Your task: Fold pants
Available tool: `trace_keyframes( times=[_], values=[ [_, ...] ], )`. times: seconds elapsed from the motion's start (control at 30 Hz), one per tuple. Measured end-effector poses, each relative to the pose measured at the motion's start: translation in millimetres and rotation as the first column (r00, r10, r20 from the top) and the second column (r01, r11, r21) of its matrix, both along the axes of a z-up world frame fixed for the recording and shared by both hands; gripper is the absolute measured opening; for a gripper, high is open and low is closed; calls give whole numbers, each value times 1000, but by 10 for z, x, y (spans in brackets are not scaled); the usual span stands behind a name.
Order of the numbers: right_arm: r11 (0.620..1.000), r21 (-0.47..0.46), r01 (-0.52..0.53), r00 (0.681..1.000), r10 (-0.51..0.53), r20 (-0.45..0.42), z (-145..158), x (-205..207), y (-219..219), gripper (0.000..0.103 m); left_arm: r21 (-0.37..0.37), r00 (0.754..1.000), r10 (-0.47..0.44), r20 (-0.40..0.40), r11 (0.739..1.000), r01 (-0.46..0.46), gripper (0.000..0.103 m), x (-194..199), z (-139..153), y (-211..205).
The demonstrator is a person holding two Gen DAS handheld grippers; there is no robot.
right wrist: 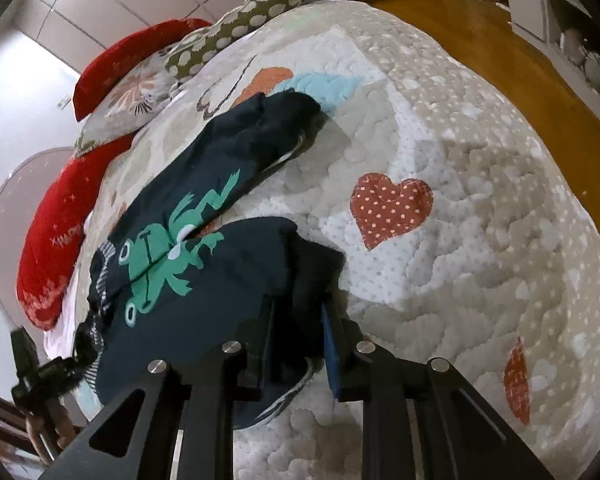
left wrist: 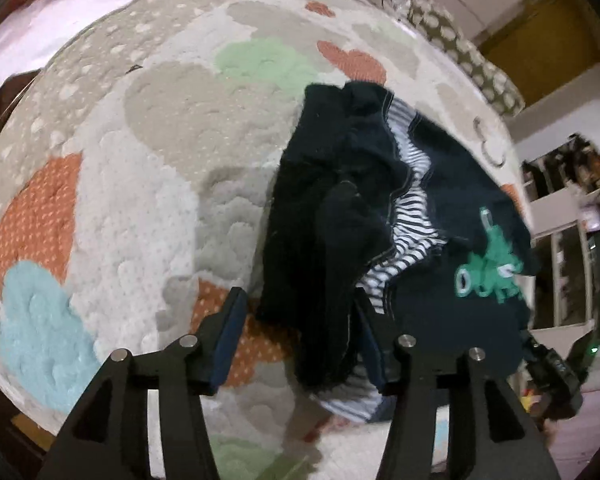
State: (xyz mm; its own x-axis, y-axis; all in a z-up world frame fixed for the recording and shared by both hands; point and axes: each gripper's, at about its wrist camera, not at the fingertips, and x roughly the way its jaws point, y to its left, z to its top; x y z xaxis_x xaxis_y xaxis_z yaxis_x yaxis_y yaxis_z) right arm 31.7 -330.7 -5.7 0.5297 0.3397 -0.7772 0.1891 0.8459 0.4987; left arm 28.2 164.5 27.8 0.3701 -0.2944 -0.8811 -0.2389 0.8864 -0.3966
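A: What has each tool got?

B: The left gripper (left wrist: 300, 344) stands wide, dark cloth draped between its fingers; the right gripper (right wrist: 296, 344) pinches a leg cuff of the small navy frog-print pants (right wrist: 204, 264).

A: And beyond?

B: They lie rumpled on the quilted patchwork bedspread (right wrist: 440, 280). Close left first, I'd say, then pull taut.

Dark pants (right wrist: 220, 240) with a green frog print, on a quilt (right wrist: 440, 280)
Bunched end pinched between the right gripper (right wrist: 300, 344) fingers; other leg stretched toward red pillows (right wrist: 60, 232); left gripper (right wrist: 36, 372) at lower left
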Motion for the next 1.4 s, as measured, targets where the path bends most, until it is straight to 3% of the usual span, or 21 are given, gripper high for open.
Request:
trace_keyframes(
  times=[0.1,0.2,0.33,0.37,0.43,0.53,0.57,0.67,0.73,0.83,0.93,1.07,1.2,1.27,1.4],
  values=[
    [998,-61,27,999,-26,20,171,-73,18,29,44,996,17,84,999,-20,57,-196,232,29],
    [988,-145,44,994,-28,109,432,-174,110,29,88,984,22,180,995,-39,57,-339,459,-33],
    [992,-114,-58,981,78,179,546,-161,420,30,70,954,-54,293,997,35,62,-339,590,-285],
    [988,-109,-107,977,125,174,498,-126,550,30,76,951,-91,294,995,72,67,-281,570,-428],
    [982,-105,-160,973,175,150,370,-80,754,30,71,952,-130,277,991,114,68,-210,471,-570],
    [979,-76,-187,977,193,89,108,13,864,30,51,982,-119,148,992,113,68,-45,126,-598],
    [983,-62,-173,982,177,68,29,34,819,30,20,991,-89,101,996,88,68,-11,5,-527],
    [990,7,-138,988,138,65,-32,3,566,27,-147,995,-34,97,988,48,68,-25,-45,-229],
    [995,13,-104,992,103,67,-5,-40,366,27,-115,998,21,57,993,-14,68,-49,-14,-38],
    [995,56,-83,995,79,63,41,-82,134,27,-100,996,46,77,994,-38,68,-105,131,176],
    [997,-24,-70,995,71,75,209,-103,88,28,-55,989,50,141,998,-42,70,-103,370,256],
    [995,-72,-72,992,79,101,388,40,109,49,110,979,-35,202,994,12,74,93,617,66],
    [990,-107,-94,987,107,117,513,305,171,49,188,964,-174,203,973,136,74,397,702,-296],
    [984,-143,-109,984,127,121,566,457,250,49,262,949,-244,198,946,189,74,547,711,-535],
    [977,-157,-143,981,161,109,603,685,397,49,315,935,-298,191,921,229,74,691,681,-829]
  ],
)
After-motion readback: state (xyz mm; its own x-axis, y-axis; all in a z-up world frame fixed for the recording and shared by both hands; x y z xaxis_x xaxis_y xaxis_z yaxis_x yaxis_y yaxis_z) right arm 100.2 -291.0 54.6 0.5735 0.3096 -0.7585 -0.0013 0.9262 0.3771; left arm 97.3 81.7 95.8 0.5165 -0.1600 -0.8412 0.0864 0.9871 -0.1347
